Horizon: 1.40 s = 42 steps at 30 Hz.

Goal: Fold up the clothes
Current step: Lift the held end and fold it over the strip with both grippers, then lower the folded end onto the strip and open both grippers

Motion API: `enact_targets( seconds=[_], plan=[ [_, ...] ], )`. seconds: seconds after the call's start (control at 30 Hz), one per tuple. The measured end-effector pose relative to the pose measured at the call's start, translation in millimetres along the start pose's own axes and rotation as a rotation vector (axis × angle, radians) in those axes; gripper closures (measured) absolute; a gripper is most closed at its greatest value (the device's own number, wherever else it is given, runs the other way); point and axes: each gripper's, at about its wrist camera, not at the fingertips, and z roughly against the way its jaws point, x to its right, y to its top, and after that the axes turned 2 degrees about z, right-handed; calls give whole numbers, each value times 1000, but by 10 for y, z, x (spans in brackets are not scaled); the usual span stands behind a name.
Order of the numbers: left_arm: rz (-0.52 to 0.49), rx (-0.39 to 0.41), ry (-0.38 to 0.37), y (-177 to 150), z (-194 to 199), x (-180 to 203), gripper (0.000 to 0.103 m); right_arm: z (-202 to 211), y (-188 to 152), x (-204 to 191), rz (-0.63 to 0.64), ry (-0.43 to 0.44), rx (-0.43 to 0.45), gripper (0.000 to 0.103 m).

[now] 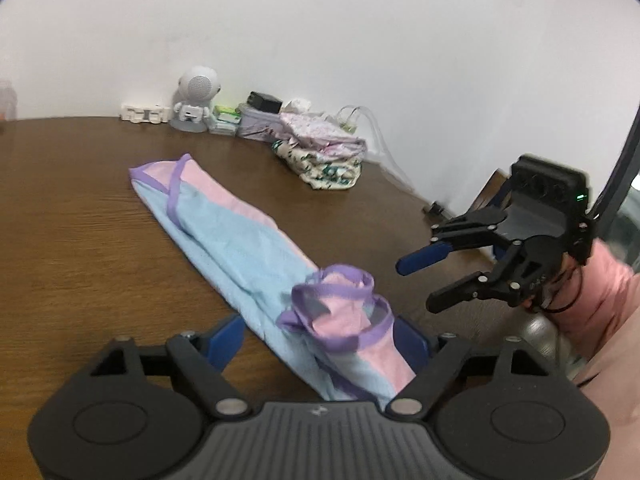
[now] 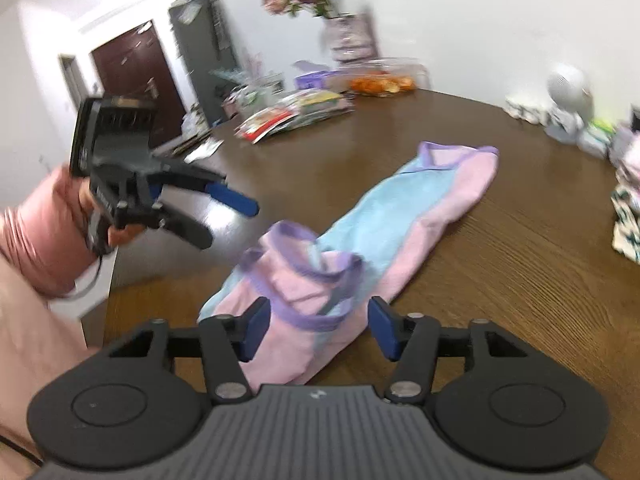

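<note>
A pink and light-blue garment (image 1: 240,240) with purple trim lies folded into a long strip on the brown wooden table (image 1: 80,220). Its near end is bunched up, with the purple straps looped on top. My left gripper (image 1: 320,340) is open and straddles that near end without its pads pressing on the cloth. In the right wrist view the same garment (image 2: 384,220) runs away from my right gripper (image 2: 320,328), which stands open over the bunched end. Each gripper shows in the other's view, in the air beside the cloth: the right gripper (image 1: 420,284) and the left gripper (image 2: 228,224).
A stack of folded clothes (image 1: 320,156) sits at the back by the wall, beside a white robot-shaped toy (image 1: 196,100) and small boxes. Snack packets (image 2: 296,112) and a container of oranges (image 2: 380,80) lie at the table's far end. The person's pink sleeve (image 2: 36,240) is at the table's near edge.
</note>
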Motion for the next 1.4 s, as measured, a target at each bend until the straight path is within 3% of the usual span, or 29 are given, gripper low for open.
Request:
enact_targets(
  seconds=[0.1, 0.23, 0.3, 0.33, 0.37, 0.4, 0.47, 0.67, 0.7, 0.77, 0.8, 0.83, 0.87, 0.97, 1.03, 1.13, 1.23, 1.4],
  plan=[
    [28, -30, 26, -44, -79, 134, 43, -117, -27, -171, 91, -22, -26, 63],
    [62, -65, 82, -61, -248, 195, 77, -251, -32, -316, 198, -50, -52, 67],
    [66, -76, 91, -78, -306, 179, 84, -309, -9, -351, 247, -63, -66, 67],
    [68, -82, 95, -87, -335, 171, 92, -338, 3, -350, 258, -65, -76, 68],
    [67, -86, 100, -93, -361, 166, 95, -368, 16, -341, 262, -65, -86, 74],
    [56, -86, 108, -94, -378, 171, 96, -396, 22, -326, 263, -66, -99, 85],
    [38, -82, 119, -95, -400, 176, 97, -444, 44, -287, 252, -67, -114, 94],
    [52, -66, 144, -104, -460, 119, 96, -558, 20, -154, 188, -91, -106, 97],
    [64, -59, 145, -105, -456, 103, 91, -558, 9, -136, 176, -92, -100, 97],
    [110, -38, 158, -97, -402, 67, 72, -501, -1, -109, 142, -87, -69, 96],
    [122, -17, 163, -85, -348, 63, 56, -445, -1, -101, 122, -84, -45, 94],
    [122, 18, 172, -79, -267, 77, 49, -357, 1, -112, 109, -89, -12, 91],
    [118, 51, 177, -72, -190, 95, 49, -263, -4, -135, 102, -101, 23, 86],
    [36, 90, 137, -37, -105, 236, 58, -124, -17, -263, 132, -106, 76, 79],
    [-35, 93, 112, -5, -128, 347, 102, -163, -23, -375, 184, -113, 84, 79],
    [-79, 61, 140, 16, -314, 402, 99, -356, -15, -533, 286, -158, 53, 80],
    [-116, 33, 171, 35, -494, 441, 99, -542, 28, -535, 305, -223, 40, 83],
    [-24, 51, 222, -3, -632, 215, 99, -670, 61, -355, 215, -231, 63, 83]
  ],
)
